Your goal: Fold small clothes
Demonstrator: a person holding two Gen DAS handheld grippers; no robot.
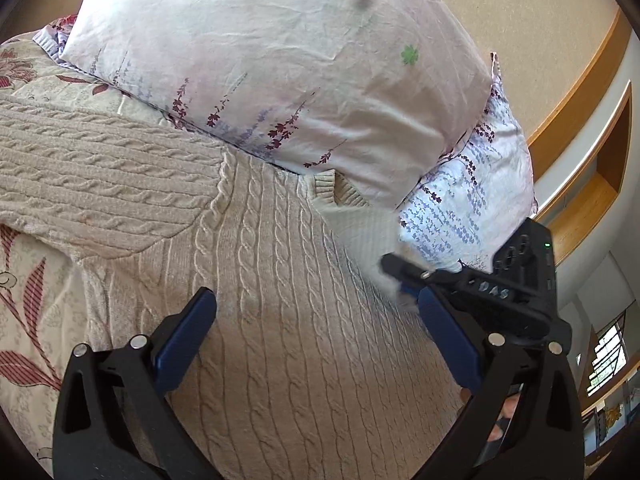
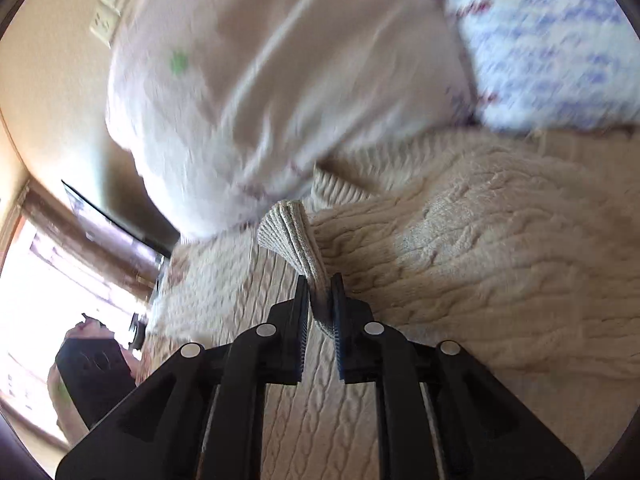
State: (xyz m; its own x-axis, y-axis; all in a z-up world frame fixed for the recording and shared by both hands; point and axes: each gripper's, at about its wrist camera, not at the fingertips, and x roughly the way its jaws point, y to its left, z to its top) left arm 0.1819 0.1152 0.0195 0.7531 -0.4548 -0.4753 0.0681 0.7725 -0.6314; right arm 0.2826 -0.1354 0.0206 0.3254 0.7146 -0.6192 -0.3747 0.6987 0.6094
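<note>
A beige cable-knit sweater (image 1: 280,300) lies spread on the bed, one sleeve folded across its upper left (image 1: 100,184). My left gripper (image 1: 316,300) is open and empty, just above the sweater's body. My right gripper (image 2: 320,292) is shut on the sweater's ribbed cuff (image 2: 292,236) and holds it up over the knit; this view is blurred by motion. The right gripper also shows in the left wrist view (image 1: 404,276), at the sweater's right edge with pale fabric pinched in it.
Two floral pillows (image 1: 280,60) (image 1: 472,200) lie stacked against the sweater's collar end. A floral bedspread (image 1: 28,300) lies under the sweater. A wooden headboard rail and wall niche (image 1: 592,152) stand to the right. A window (image 2: 48,280) shows at the left.
</note>
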